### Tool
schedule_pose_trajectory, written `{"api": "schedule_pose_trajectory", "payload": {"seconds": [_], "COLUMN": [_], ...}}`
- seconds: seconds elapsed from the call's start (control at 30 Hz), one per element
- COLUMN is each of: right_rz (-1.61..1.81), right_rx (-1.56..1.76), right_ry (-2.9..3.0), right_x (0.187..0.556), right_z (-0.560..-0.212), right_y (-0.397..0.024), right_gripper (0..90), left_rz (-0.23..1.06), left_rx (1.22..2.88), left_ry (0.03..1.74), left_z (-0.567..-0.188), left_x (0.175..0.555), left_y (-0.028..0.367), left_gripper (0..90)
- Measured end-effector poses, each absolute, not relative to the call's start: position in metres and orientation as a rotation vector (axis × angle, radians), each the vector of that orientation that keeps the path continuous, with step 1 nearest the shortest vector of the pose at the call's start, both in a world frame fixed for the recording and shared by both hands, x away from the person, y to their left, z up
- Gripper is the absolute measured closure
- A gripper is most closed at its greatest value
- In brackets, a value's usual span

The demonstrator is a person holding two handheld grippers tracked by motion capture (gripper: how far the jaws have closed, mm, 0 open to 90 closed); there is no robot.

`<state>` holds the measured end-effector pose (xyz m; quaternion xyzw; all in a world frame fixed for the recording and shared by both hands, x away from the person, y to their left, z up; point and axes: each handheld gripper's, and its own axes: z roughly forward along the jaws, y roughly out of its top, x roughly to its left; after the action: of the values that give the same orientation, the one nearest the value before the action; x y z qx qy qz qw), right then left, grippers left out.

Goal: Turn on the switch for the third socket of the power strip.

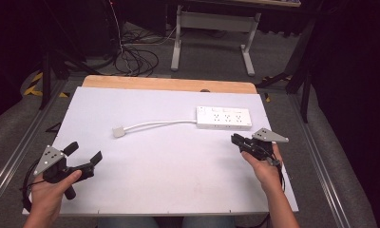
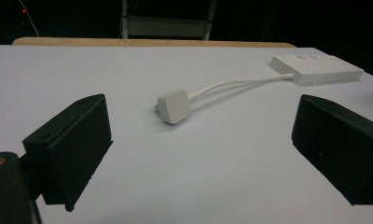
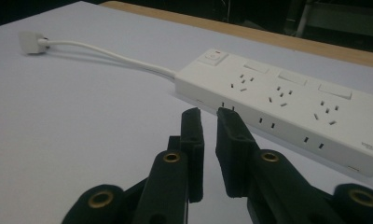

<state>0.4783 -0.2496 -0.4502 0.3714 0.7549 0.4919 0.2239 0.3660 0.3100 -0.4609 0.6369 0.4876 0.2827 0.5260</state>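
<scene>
A white power strip (image 1: 223, 118) (image 2: 317, 69) (image 3: 287, 100) with three sockets lies flat at the right rear of the white table (image 1: 169, 175). Its white cable (image 1: 159, 123) runs left to a white plug (image 1: 118, 131) (image 2: 174, 106) (image 3: 28, 42) lying on the board. My left gripper (image 1: 85, 152) (image 2: 201, 140) is held at the front left, jaws wide open and empty, pointing toward the plug from some distance. My right gripper (image 1: 234, 138) (image 3: 208, 114) hovers just in front of the strip's near long side, jaws nearly together with nothing between them.
A wooden strip (image 1: 169, 84) borders the table's far edge. Beyond it stand a white desk frame (image 1: 212, 28) and loose cables (image 1: 136, 57) on the floor. Metal rails run along both table sides.
</scene>
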Motion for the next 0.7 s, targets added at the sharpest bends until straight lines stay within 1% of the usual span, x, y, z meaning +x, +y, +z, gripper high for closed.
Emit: {"api": "schedule_pose_trajectory", "payload": {"seconds": [0.17,0.33,0.43,0.53,0.63,0.7], "right_rz": [1.419,1.464,1.468,1.498,1.515,1.525], "right_rx": [0.982,0.946,0.938,0.919,0.922,0.911], "right_ry": [2.08,2.062,2.073,2.095,2.109,2.119], "right_x": [0.4708,0.4692,0.4692,0.4696,0.4685,0.4672], "right_z": [-0.4487,-0.4467,-0.4467,-0.447,-0.4476,-0.4484], "right_y": [-0.2506,-0.2498,-0.2491,-0.2485,-0.2485,-0.2485], "right_gripper": [72.0,67.0,65.5,62.0,55.9,54.8], "left_rz": [0.677,0.678,0.676,0.676,0.677,0.677], "left_rx": [1.526,1.523,1.528,1.528,1.527,1.524], "left_ry": [1.165,1.163,1.165,1.165,1.166,1.165], "left_z": [-0.4608,-0.4611,-0.4612,-0.4611,-0.4614,-0.4614], "left_x": [0.3662,0.3663,0.3664,0.3664,0.3665,0.3665], "left_y": [0.3098,0.3088,0.3095,0.3096,0.3092,0.3091], "left_gripper": [5.2,5.2,5.2,5.2,5.2,5.2]}}
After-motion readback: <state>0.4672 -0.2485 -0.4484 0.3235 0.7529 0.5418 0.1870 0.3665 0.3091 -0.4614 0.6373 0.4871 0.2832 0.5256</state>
